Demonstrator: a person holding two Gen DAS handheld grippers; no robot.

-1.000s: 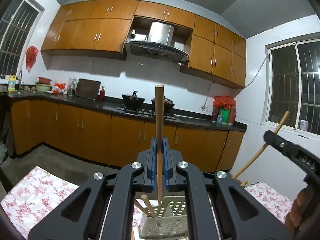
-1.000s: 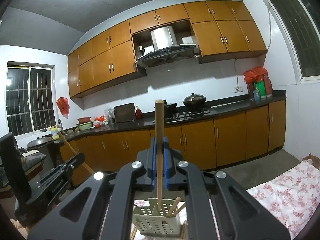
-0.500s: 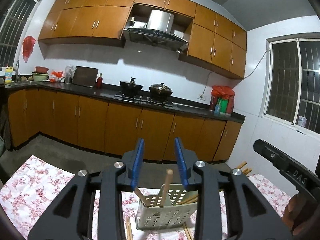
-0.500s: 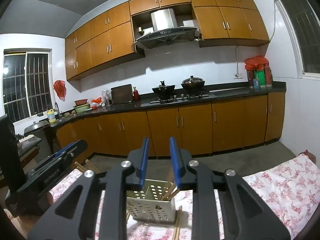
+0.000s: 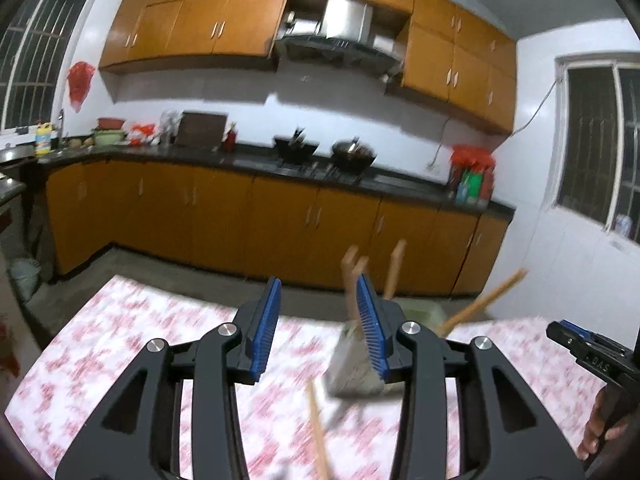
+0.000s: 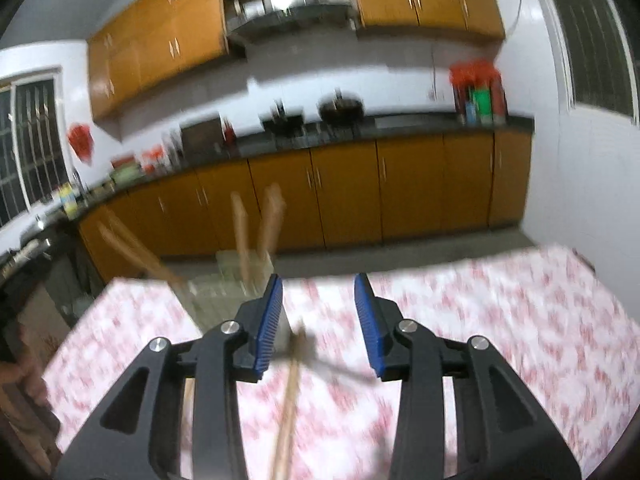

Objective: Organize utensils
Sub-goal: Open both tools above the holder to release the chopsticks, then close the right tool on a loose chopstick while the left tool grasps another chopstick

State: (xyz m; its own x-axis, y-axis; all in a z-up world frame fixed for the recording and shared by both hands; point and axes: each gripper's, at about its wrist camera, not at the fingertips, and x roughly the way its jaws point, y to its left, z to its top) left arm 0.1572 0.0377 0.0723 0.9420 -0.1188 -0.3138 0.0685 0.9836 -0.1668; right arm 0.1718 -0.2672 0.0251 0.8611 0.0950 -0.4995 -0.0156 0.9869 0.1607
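Note:
A pale perforated utensil holder (image 5: 352,364) stands on the floral tablecloth (image 5: 120,344), with several wooden chopsticks (image 5: 394,268) sticking up out of it. My left gripper (image 5: 318,326) is open and empty, with the holder just behind its right finger. A loose chopstick (image 5: 318,436) lies on the cloth below it. In the right wrist view the holder (image 6: 228,276) sits left of my right gripper (image 6: 318,322), which is open and empty. Another loose chopstick (image 6: 288,408) lies on the cloth under it. Both views are blurred.
The right gripper also shows at the left wrist view's right edge (image 5: 588,354). Orange kitchen cabinets (image 5: 240,216) and a dark counter with woks (image 5: 354,154) stand beyond the table's far edge. A white wall with a window (image 5: 596,140) is to the right.
A second ago each gripper was shut on an upright chopstick over the holder. Both opened and the chopsticks dropped into the holder. Both grippers have since drawn back and swung sideways.

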